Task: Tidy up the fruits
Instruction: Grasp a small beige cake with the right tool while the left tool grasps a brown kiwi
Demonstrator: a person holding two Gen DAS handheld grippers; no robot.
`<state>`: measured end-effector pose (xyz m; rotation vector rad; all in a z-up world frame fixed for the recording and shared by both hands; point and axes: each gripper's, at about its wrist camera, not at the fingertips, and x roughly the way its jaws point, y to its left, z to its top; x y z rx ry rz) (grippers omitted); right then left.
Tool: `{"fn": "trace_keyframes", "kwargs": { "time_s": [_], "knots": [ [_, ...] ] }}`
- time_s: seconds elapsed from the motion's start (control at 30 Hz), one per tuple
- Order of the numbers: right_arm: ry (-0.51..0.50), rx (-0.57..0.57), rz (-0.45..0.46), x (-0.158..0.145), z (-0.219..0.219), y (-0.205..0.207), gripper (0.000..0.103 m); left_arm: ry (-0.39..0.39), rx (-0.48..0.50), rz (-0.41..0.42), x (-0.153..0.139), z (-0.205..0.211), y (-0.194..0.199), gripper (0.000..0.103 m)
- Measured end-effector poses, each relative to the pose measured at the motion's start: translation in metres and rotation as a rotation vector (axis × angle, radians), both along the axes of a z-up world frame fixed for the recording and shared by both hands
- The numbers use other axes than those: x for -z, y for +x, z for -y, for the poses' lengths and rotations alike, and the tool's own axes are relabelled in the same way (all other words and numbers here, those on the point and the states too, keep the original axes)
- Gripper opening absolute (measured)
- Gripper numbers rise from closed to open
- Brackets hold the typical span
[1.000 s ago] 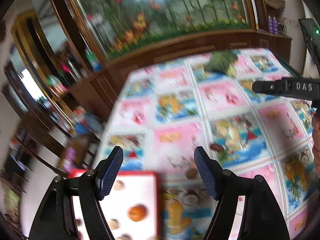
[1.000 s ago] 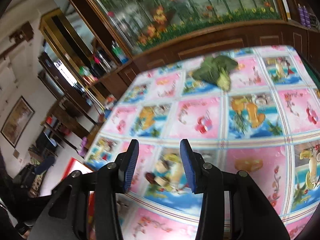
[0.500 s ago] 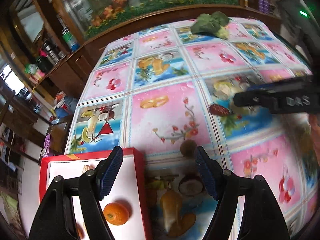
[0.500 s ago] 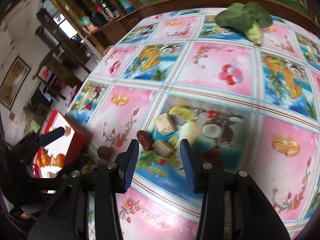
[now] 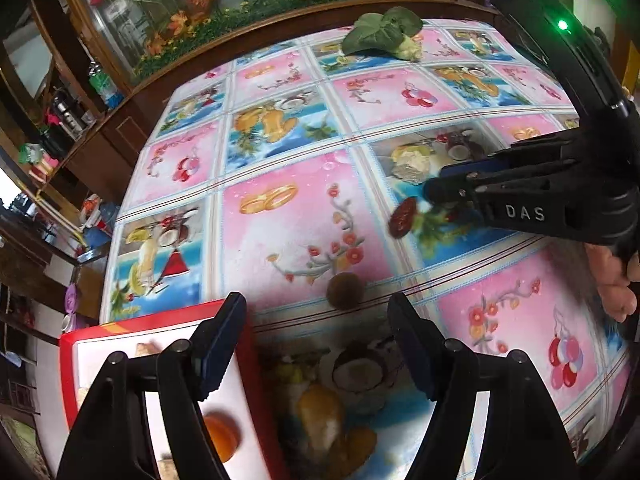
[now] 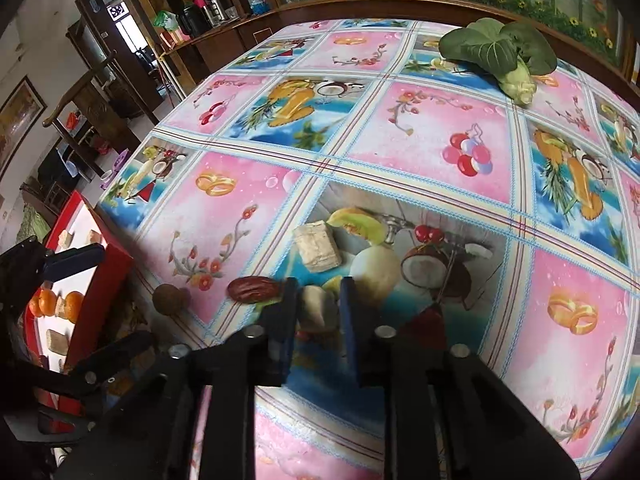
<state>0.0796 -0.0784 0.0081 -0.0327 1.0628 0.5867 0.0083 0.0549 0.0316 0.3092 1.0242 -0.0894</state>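
My right gripper [image 6: 318, 318] is low on the table, its blue pads shut on a pale beige chunk [image 6: 318, 312]. Just left of it lie a dark red date [image 6: 254, 289] and a small brown round fruit [image 6: 170, 299]. A beige block [image 6: 318, 246] sits just beyond. My left gripper [image 5: 316, 340] hangs open and holds nothing, with the brown fruit [image 5: 345, 290] slightly ahead of its fingertips. A red tray [image 5: 160, 322] with a white floor lies under its left finger and holds an orange [image 5: 220, 436]. The right gripper [image 5: 440, 189] reaches in beside the date [image 5: 403, 218].
A leafy green vegetable [image 6: 496, 48] lies at the table's far side. A fruit-print pink and blue cloth [image 5: 288, 216] covers the table. The red tray [image 6: 116, 264] overhangs the left edge with two oranges [image 6: 60, 305]. Wooden cabinets and a chair stand beyond.
Both cameras have tipped down and come nearer the table. My right gripper has dropped and closed on the beige chunk. The left gripper stays open, now nearer the brown fruit.
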Motion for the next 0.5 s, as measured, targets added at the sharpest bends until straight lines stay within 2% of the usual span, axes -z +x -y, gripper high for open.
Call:
{"fn": "trace_keyframes", "kwargs": {
  "time_s": [0.13,0.33,0.4,0.5],
  "knots": [
    [0.015,0.041,-0.022,-0.001,0.010,0.006,0.017,-0.017,0.004,-0.024,0.006,0.002,0.006,0.068],
    [0.094,0.087,-0.040,-0.012,0.028,0.011,0.017,-0.051,-0.011,-0.066,0.017,-0.003,0.015,0.047],
    [0.158,0.073,-0.067,-0.016,0.032,0.012,0.017,-0.074,-0.011,-0.081,0.020,-0.003,0.017,0.038],
    [0.196,0.082,-0.084,-0.019,0.035,0.013,0.017,-0.104,-0.004,-0.081,0.022,-0.003,0.018,0.031]
  ]
}}
